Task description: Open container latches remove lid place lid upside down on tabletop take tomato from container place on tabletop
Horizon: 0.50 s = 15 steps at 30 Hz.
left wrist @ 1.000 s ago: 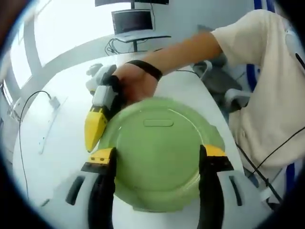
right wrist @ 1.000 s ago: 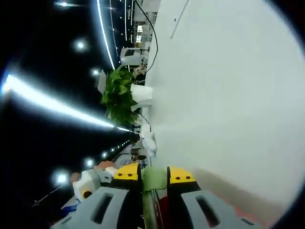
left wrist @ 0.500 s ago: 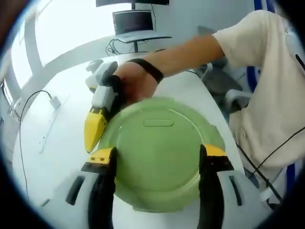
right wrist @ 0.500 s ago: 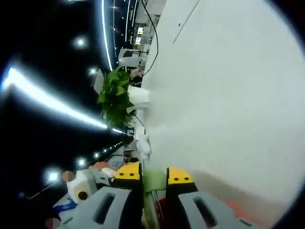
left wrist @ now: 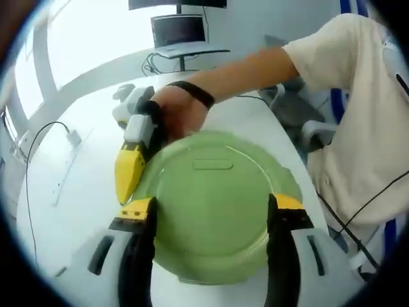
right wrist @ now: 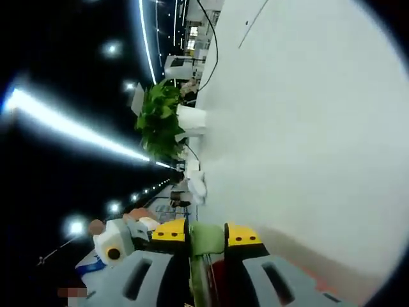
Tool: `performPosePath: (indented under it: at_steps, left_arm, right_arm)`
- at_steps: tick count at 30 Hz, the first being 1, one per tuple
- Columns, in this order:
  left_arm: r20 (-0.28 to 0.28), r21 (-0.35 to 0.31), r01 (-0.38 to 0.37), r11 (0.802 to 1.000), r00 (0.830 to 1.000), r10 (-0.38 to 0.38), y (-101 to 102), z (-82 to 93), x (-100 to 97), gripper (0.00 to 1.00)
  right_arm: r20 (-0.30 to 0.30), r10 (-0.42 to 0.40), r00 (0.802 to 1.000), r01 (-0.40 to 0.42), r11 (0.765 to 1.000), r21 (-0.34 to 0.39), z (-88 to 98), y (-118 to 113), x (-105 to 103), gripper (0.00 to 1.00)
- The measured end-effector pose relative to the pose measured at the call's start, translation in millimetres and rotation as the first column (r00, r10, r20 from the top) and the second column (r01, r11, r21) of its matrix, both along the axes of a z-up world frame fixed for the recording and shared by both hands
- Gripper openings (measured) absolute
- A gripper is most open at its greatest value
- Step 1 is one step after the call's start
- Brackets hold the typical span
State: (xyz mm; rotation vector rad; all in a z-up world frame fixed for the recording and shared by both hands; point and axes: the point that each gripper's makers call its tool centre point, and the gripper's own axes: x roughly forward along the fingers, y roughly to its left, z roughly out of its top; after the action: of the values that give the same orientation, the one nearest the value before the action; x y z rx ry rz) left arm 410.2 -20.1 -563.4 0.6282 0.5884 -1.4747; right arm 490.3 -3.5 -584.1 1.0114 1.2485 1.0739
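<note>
A round green lid (left wrist: 211, 204) sits on its container on the white tabletop (left wrist: 77, 192). My left gripper (left wrist: 212, 208) is open, its jaws spread wide on either side of the lid; I cannot tell if they touch it. In the left gripper view a hand with a black wristband (left wrist: 192, 93) holds my right gripper (left wrist: 128, 174) at the lid's left edge. In the right gripper view my right gripper (right wrist: 208, 238) is shut on a green latch tab (right wrist: 208, 240). Something red (right wrist: 218, 281) shows just below the tab.
A person in a pale shirt (left wrist: 358, 128) stands at the right, with a black cable (left wrist: 358, 211) hanging by them. A monitor (left wrist: 177, 29) and another cable (left wrist: 38, 137) lie at the table's far side. A potted plant (right wrist: 160, 121) stands beyond the white tabletop (right wrist: 307, 128).
Almost nothing. The right gripper and the hand holding it shifted a little at the lid's left edge, and the right gripper view rocked slightly. The lid stays put.
</note>
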Motion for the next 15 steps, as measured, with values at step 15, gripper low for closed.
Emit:
performPosePath:
  at_steps: [15]
  left_arm:
    - [0.000,-0.015,-0.002,1.000,1.000,0.002,-0.9,-0.5,-0.7,0.64]
  right_arm:
    - [0.127,-0.002,0.992,0.006,1.000,-0.030,-1.5,-3.2,7.1,0.12]
